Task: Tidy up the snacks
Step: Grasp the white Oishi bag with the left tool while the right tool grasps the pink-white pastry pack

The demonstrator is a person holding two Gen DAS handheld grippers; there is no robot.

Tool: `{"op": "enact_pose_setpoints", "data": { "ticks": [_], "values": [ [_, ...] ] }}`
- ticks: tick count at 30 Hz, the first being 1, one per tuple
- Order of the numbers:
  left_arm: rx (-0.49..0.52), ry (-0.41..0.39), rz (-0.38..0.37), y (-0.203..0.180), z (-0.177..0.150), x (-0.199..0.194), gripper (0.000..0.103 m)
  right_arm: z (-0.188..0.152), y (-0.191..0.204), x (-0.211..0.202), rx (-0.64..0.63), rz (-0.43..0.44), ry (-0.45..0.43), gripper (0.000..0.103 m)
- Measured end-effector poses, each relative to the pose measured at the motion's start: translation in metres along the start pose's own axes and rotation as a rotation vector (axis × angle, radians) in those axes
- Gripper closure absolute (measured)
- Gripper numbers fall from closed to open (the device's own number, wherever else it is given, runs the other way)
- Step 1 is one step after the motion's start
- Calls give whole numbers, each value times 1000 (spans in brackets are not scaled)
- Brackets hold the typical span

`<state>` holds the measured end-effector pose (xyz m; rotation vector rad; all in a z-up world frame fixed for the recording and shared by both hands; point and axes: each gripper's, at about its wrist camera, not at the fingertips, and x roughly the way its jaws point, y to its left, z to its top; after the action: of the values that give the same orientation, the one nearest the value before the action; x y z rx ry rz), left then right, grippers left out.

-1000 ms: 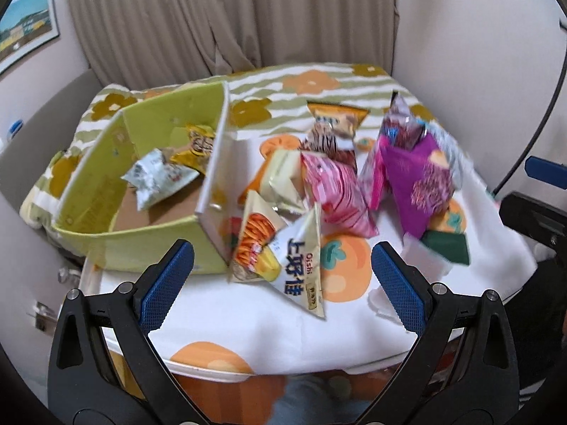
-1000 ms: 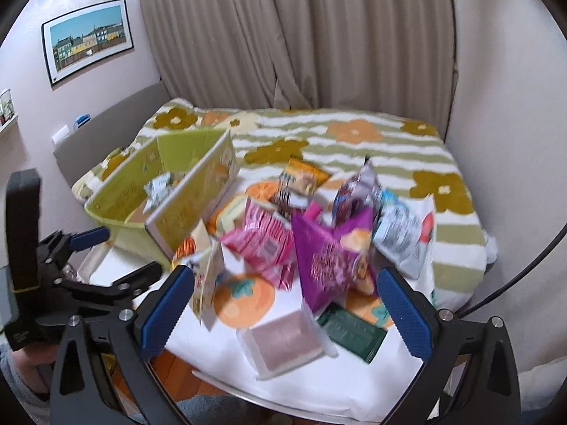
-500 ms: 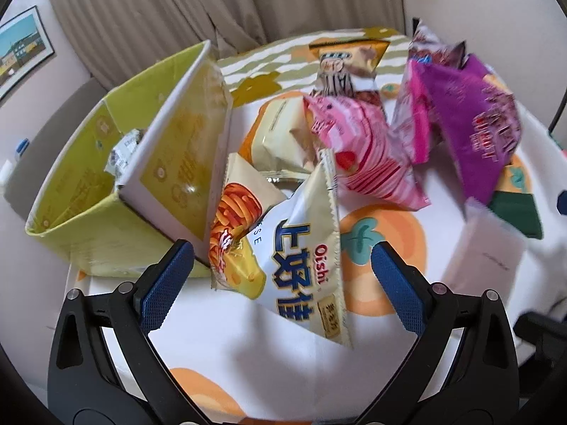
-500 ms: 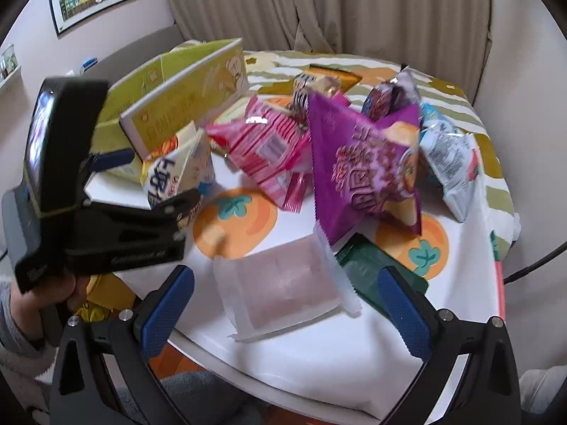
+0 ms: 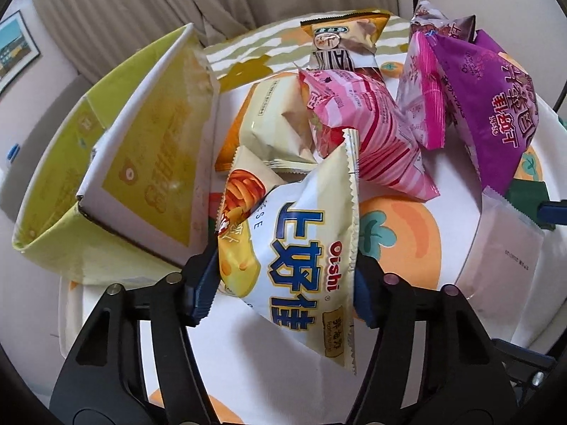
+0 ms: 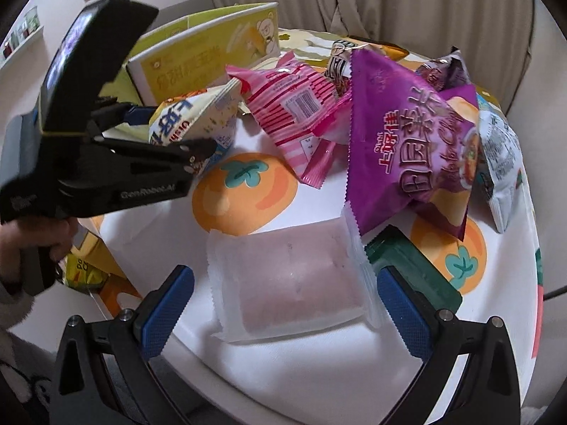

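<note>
Left gripper (image 5: 283, 283) jaws closing, pads pressing crinkly white-yellow Oishi bag (image 5: 301, 248) (beside yellow cardboard box (image 5: 149, 163)); right gripper (image 6: 283, 304) wide open, straddling frosted flat pouch (image 6: 290, 276) on table, untouched

Between the closing jaws of the left gripper (image 5: 283, 283), the white and yellow Oishi chip bag (image 5: 294, 255) is glossy, crinkled plastic film with serrated seams; the gripper's pads (image 5: 203, 283) are blue ribbed rubber on matt black plastic arms. Left of it, the yellow-green box (image 5: 141, 163) looks like printed cardboard with a slight sheen. Ahead, the pink striped packet (image 5: 365, 131) and purple bag (image 5: 492, 106) are shiny film. Between the right gripper's (image 6: 285, 304) blue textured pads (image 6: 166, 308), the pale pink cake's frosted wrapper (image 6: 283, 276) is matt, translucent plastic. The tablecloth (image 6: 319, 372) underneath appears smooth printed cloth.
</note>
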<state>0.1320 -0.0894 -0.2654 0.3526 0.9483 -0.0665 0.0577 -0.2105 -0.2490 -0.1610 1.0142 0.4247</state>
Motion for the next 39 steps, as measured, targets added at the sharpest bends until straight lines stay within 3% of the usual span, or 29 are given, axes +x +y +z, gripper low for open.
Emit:
{"op": "enact_pose_setpoints", "data": {
  "ticks": [12, 26, 33, 39],
  "values": [
    [-11, 15, -37, 6, 2, -9, 46, 0, 11, 26, -124, -51, 59, 0],
    [-31, 10, -69, 14, 4, -15, 46, 12, 16, 48, -149, -73, 129, 1],
    [-42, 3, -73, 16, 4, -20, 46, 14, 7, 47, -109, -49, 94, 26],
    [-43, -8, -74, 17, 5, -28, 46, 17, -3, 38, -62, -38, 78, 31]
  ]
}}
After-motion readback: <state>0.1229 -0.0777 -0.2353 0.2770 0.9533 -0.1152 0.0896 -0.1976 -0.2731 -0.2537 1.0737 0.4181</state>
